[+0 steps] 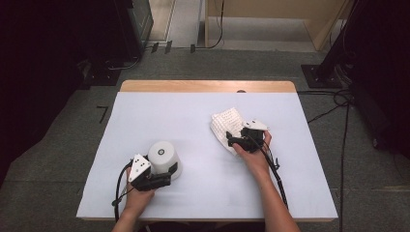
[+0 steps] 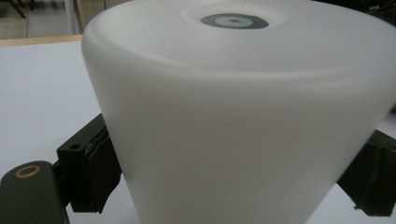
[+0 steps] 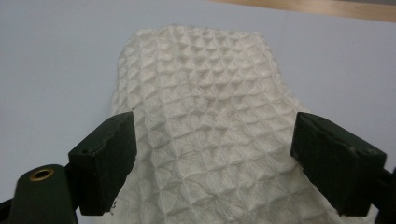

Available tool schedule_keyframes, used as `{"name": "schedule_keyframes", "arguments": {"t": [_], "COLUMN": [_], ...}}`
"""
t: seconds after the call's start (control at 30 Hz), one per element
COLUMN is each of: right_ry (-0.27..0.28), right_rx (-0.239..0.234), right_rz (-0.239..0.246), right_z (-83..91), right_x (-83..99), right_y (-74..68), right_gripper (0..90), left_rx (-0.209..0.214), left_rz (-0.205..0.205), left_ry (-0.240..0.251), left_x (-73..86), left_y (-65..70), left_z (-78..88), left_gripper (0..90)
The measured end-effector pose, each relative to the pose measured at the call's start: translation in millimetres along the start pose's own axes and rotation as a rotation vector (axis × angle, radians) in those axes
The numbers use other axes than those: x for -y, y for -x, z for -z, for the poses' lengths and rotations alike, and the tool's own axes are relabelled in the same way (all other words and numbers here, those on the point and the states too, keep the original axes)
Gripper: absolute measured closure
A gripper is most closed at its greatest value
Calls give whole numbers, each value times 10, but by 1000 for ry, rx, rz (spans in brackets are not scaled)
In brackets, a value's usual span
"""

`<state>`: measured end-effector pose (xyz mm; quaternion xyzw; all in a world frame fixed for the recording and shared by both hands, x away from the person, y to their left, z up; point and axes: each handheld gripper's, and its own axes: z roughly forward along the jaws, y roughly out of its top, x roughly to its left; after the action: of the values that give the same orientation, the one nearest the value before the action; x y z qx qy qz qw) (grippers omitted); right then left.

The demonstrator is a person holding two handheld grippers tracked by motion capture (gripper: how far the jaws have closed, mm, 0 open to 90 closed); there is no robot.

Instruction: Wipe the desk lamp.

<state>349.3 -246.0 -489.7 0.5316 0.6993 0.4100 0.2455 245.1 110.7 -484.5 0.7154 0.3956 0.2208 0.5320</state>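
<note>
At lower left, the white cup (image 1: pixel 164 159), upside down, is clamped by the left gripper (image 1: pixel 167 175). Right of centre, the waffle-weave cloth (image 1: pixel 225 123) lies between the spread jaws of the right gripper (image 1: pixel 233 140). A firm, deep pinch is advised before the cloth is lifted.

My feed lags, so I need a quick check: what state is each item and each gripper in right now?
White cup: upside down on the table, base up, clamped at its sides.
Waffle-weave cloth: lying rumpled on the table, between open jaws.
Left gripper: shut on the cup.
Right gripper: open, straddling the cloth.
</note>
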Motion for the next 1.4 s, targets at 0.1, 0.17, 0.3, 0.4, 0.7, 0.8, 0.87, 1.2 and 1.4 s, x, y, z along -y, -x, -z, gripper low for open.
{"name": "schedule_keyframes", "arguments": {"t": [0.1, 0.17, 0.3, 0.4, 0.7, 0.8, 0.87, 1.2, 1.4], "right_ry": [-21, -29, -47, -61, -31, -31, -30, 90, 58], "right_rx": [-11, -8, 18, 33, 27, 27, 29, 29, -5], "right_rz": [-15, -17, 19, 28, -10, 2, 16, 39, 95], "right_z": [-21, -27, -41, -55, -12, -8, 1, 457, 460], "right_x": [-4, -4, 4, 0, 6, 3, -13, -364, -630], "right_y": [28, 29, -10, -26, 15, 6, -7, -8, -98], "right_gripper": [140, 140, 140, 144, 144, 148, 150, 151, 135], "left_rx": [-2, -3, -6, -7, -2, -1, -1, -2, -3], "left_rz": [-4, -9, -15, -16, -8, -7, -7, -8, -10], "left_ry": [0, -4, -5, -5, -2, -1, -1, -1, -3], "left_x": [0, 2, 3, 3, 2, 2, 2, 2, 1], "left_y": [5, 13, 19, 19, 6, 4, 5, 8, 11], "left_z": [-1, 0, -2, -2, -1, -2, -1, -5, -4], "left_gripper": [85, 85, 85, 85, 85, 84, 84, 85, 85]}}
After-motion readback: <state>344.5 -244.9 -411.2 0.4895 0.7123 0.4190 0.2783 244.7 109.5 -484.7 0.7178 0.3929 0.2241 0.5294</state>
